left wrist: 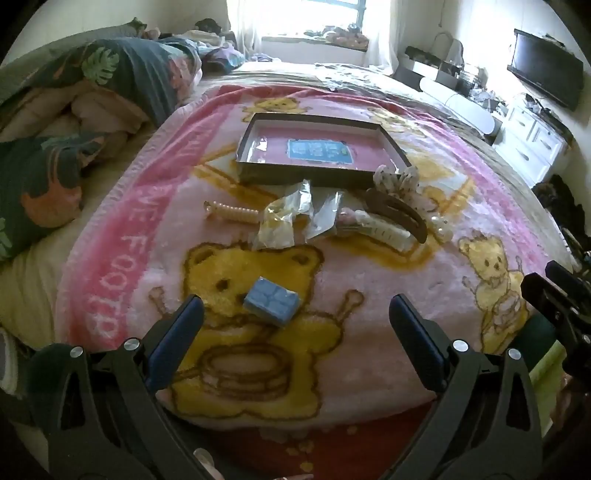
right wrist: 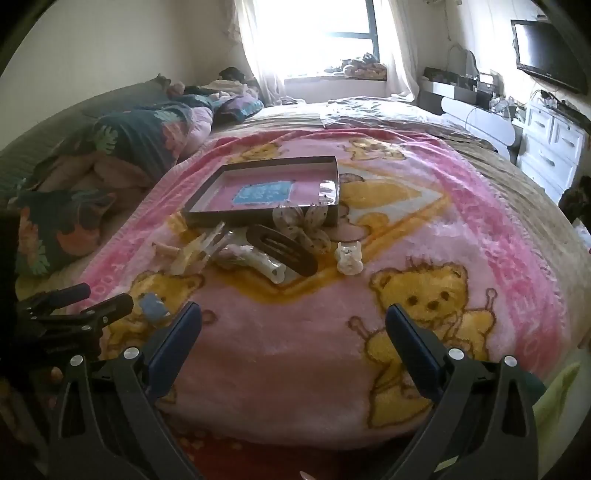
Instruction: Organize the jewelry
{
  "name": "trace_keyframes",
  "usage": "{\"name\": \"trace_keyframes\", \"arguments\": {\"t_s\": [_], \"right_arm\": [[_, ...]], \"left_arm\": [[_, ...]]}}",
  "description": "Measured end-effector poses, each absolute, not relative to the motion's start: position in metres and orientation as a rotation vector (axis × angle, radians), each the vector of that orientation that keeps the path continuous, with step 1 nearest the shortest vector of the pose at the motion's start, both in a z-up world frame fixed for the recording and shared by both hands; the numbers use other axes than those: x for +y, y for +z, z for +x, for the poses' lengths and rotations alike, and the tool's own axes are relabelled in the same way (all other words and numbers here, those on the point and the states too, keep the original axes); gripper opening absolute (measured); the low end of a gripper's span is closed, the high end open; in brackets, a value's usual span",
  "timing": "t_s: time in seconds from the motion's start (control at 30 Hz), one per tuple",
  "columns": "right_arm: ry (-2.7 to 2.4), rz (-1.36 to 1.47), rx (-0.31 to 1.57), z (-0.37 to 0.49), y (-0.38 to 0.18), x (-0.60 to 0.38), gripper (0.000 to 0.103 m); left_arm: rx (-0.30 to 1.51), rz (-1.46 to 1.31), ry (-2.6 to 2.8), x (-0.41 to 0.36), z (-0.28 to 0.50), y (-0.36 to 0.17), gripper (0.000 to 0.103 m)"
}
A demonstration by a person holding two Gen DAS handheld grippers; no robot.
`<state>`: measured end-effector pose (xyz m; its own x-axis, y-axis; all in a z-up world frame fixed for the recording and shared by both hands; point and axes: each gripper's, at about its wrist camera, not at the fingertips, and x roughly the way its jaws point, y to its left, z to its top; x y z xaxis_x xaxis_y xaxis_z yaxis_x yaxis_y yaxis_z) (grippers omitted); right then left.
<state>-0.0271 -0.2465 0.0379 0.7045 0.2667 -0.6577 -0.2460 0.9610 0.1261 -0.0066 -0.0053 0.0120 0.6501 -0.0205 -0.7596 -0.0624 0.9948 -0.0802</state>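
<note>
Hovering with fingers apart and empty, left gripper (left wrist: 295, 314) and right gripper (right wrist: 293, 321) risk snagging the plush blanket (left wrist: 369, 314) or scattering the hair clips (left wrist: 388, 221) piled just before the tray (left wrist: 314, 177)

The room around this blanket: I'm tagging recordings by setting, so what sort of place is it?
Most likely a home bedroom. The work surface is a bed with a leaf-print pillow, a curtained window behind, and a wall TV above white drawers.

A home bedroom. A wide bed (right wrist: 424, 122) carries a pink teddy-bear blanket (right wrist: 461, 229) and a rumpled leaf-print duvet (left wrist: 122, 74). Beyond it stand a curtained window (right wrist: 332, 33), white drawers (right wrist: 554, 147) and a wall-mounted television (left wrist: 546, 70).
</note>
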Motion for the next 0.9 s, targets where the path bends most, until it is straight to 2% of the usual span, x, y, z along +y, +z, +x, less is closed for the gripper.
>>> {"name": "trace_keyframes", "arguments": {"t_s": [0.9], "right_arm": [[0.286, 0.028, 0.725, -0.0288, 0.0422, -0.2440, 0.099]], "left_arm": [[0.838, -0.101, 0.025, -0.0029, -0.0084, 0.0215, 0.094]]}}
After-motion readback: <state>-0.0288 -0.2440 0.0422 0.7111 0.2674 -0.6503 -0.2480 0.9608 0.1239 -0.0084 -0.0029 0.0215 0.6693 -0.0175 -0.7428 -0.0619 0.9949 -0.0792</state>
